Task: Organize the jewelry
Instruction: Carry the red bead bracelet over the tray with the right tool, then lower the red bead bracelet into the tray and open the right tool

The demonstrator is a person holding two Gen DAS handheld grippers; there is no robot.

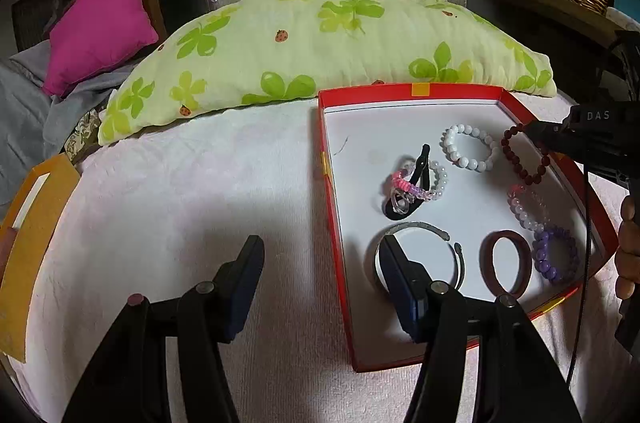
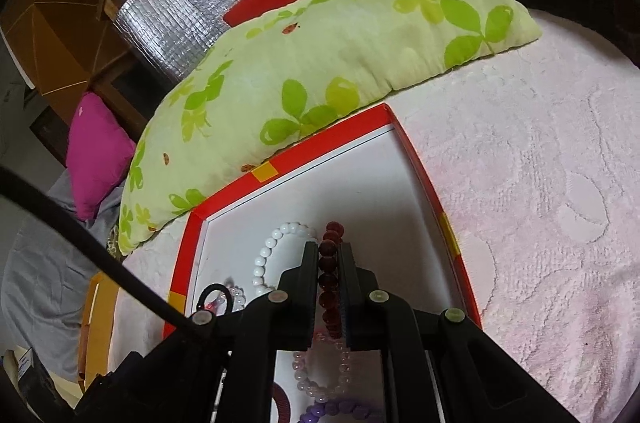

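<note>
The right gripper (image 2: 329,263) has its jaws narrowed onto a dark red bead bracelet (image 2: 329,275), pinching one side of the loop. In the left wrist view that same bracelet (image 1: 524,153) shows at the right of the frame, over the far right part of a red-rimmed box (image 1: 326,159) with a white floor.

What could go wrong: only a few beads sit between the pads, so the loop could roll out and drop if the grip loosens or the hand tilts. Dropped here, it might land across the white bead bracelet (image 1: 469,147) just beside it, or on the pale pink bead bracelet (image 1: 526,203) below it in the frame, and tangle. It could also catch the box rim and spill onto the pink bedcover (image 1: 180,191).

The box holds all the jewelry in view. At its centre lies a small cluster: a black clip, a pink and clear coil band, and a pearl loop (image 1: 414,183). Lower in the frame lie a silver open bangle (image 1: 452,247), a maroon ring-shaped bangle (image 1: 508,263) and a purple bead bracelet (image 1: 558,255).

The left gripper (image 1: 320,255) hangs with its jaws partly apart and nothing between them, straddling the box's near left rim at the bottom of the frame. A green clover-print pillow (image 1: 320,39) lies beyond the box.
</note>
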